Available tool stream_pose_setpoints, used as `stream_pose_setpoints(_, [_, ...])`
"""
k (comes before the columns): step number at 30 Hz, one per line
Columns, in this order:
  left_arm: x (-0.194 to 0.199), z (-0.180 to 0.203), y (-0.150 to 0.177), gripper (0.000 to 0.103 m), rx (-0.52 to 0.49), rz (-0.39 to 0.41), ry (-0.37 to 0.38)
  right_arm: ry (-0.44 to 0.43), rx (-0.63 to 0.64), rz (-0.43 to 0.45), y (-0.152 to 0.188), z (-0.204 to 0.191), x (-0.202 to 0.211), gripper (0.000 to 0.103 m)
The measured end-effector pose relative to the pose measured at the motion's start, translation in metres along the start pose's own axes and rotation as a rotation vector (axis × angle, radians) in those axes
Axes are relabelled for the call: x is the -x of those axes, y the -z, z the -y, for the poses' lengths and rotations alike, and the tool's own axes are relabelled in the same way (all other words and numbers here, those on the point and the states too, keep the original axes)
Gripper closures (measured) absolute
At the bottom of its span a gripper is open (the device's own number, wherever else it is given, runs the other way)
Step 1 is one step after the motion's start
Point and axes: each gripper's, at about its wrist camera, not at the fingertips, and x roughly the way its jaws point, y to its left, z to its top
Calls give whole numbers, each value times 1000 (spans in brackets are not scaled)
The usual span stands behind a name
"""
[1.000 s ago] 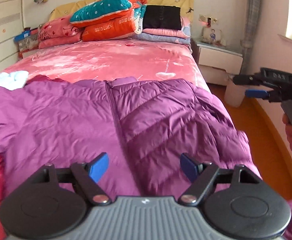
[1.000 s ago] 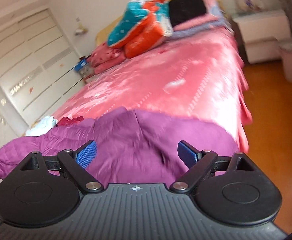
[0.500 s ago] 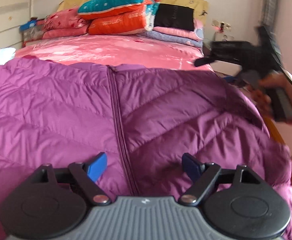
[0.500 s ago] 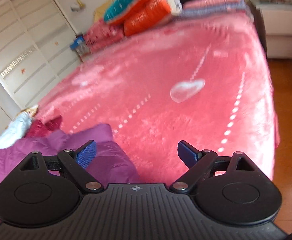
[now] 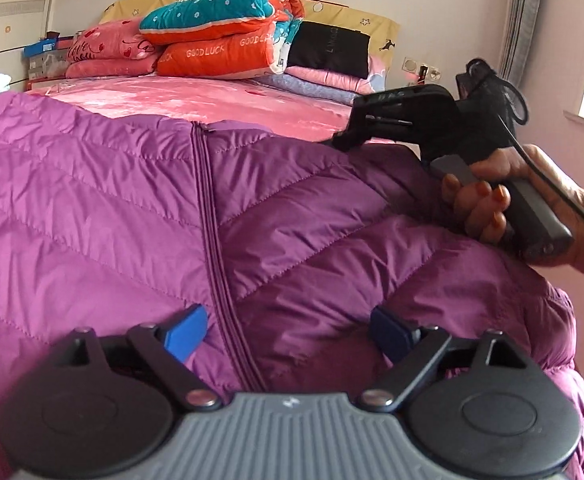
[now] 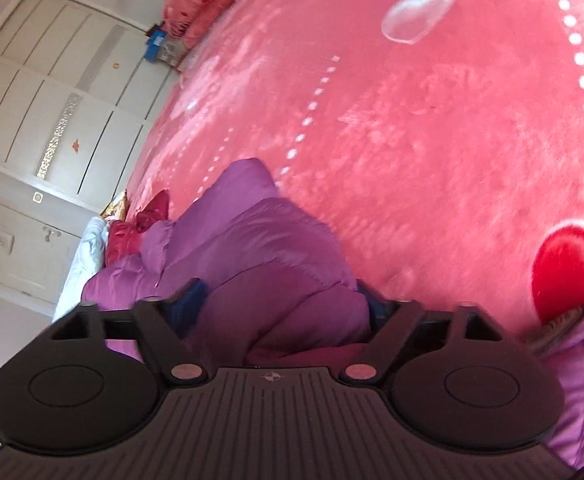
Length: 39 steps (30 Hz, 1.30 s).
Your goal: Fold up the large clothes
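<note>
Closing on a puffy fold of the purple down jacket (image 6: pixel 276 248), the right gripper (image 6: pixel 284 304) seemingly isn't pinching yet (slippery, light, soft); left gripper (image 5: pixel 288 330) opening, straddling its zipper (image 5: pixel 212 232) at lower centre.

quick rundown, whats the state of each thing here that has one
purple down jacket: zipped shut, spread on the bed
left gripper: jaws opening, straddling the zipper, not gripping
right gripper: jaws closing, jacket fold between them
folded quilts: stacked at the headboard
wardrobe doors: closed
</note>
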Motion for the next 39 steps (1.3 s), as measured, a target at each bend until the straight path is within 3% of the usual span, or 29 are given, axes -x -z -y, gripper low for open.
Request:
stream_pose_setpoints(3, [2,5,2,13,-5,-1,10,50,81,46,15,-22,5,51])
stream_pose_setpoints(6, [3,12,2,13,-5,-8,24,136,222,148,35,-54,20,65])
stream_pose_setpoints(11, [-5,25,-1,12,-5,-22,37,408,655,339,74,-119,38,78])
stream_pose_setpoints(15, [-23,34,-11,8,-13,-17,65,541,850,456,87,-136,42,80])
stream_pose_setpoints(23, [-70,34,-33,6,-44,17,100,667,918,556,51,-116,40,81])
stream_pose_setpoints(29, [-81,25,-33,1,-10,18,141,725,884,504,36,-81,7,81])
stream_pose_setpoints(31, [-81,28,-33,1,-11,18,142,735,853,468,36,-68,-5,77])
stream_pose_setpoints(32, [-81,29,-33,1,-11,18,142,743,837,456,36,-63,-7,70])
stream_pose_setpoints(34, [-78,27,-33,1,-1,19,150,738,792,437,40,-56,-6,48])
stream_pose_setpoints(36, [-78,23,-38,2,21,20,158,735,750,465,42,-57,2,15])
stream_pose_setpoints(38, [-71,22,-38,4,59,19,158,697,673,507,44,-58,21,3])
stream_pose_setpoints(39, [-68,20,-39,5,82,17,157,674,631,530,44,-58,34,3])
